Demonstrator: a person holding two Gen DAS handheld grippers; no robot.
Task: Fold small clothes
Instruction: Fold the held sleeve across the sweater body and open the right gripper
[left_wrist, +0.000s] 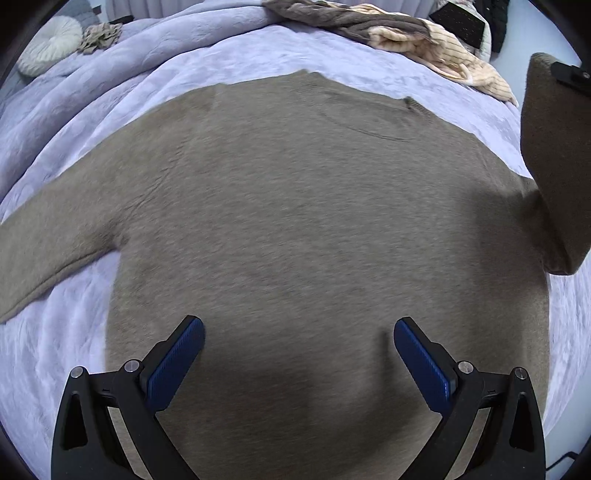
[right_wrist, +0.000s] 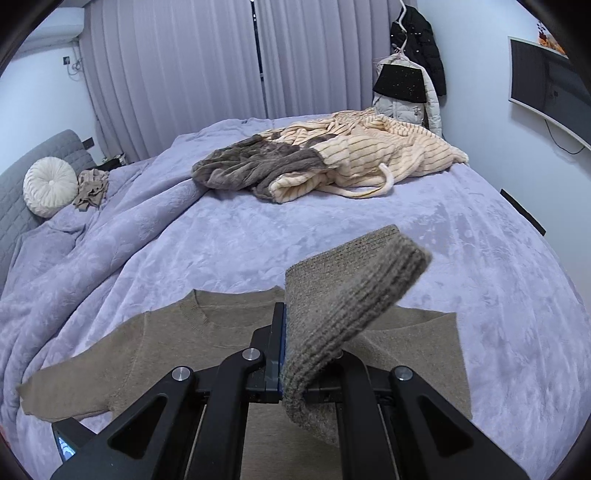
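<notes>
While the sweater (left_wrist: 314, 221) lies flat on the bed (right_wrist: 221, 240), your left claw (left_wrist: 299, 354) hangs released over its lower body. Your right claw (right_wrist: 291, 343) is clenched on the lifted sleeve cuff (right_wrist: 347, 295). Beyond the collar lies a striped robe (right_wrist: 332, 158); a round pillow (right_wrist: 50, 186) and a crumpled cloth (right_wrist: 90, 188) sit far left.
</notes>
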